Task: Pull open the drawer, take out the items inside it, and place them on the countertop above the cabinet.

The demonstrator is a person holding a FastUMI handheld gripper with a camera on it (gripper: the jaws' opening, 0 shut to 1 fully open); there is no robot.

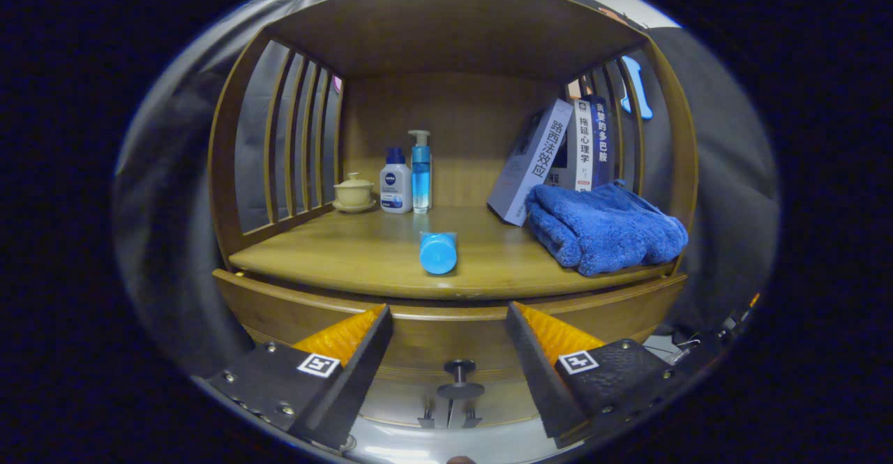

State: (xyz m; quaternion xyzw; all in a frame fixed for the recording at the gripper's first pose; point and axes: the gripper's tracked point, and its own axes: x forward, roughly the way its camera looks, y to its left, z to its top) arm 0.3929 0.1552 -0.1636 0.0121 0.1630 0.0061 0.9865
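- The gripper (446,352) hangs in front of the cabinet, its fingers (363,359) spread wide with nothing between them but air.
- The drawer (446,331) sits under the countertop (363,255), and its front looks flush or nearly so — I'd call it shut. Its knob (459,378) stands just ahead of the fingers, in the gap between them and a little low.
- What lies inside the drawer can't be seen from here.
- On the countertop a blue tube (438,252) lies on its side near the front edge, cap toward us. Behind it stand two bottles (408,179) and a lidded cup (354,192). To the right, a blue towel (603,227) is heaped in front of some leaning books (558,157).
- This fits two readings: a drawer waiting to be pulled, or one emptied and pushed back, with the tube or towel being what came out of it. I can't tell which.
- If the knob is the target, doing it well looks like this — drop slightly so the fingers straddle the stem behind the round head, close squarely on it, then draw straight back along the drawer's run.
- A crooked pull could jam the drawer or slip off the small knob.
- Anything set on top wants the bare wood left of the tube.
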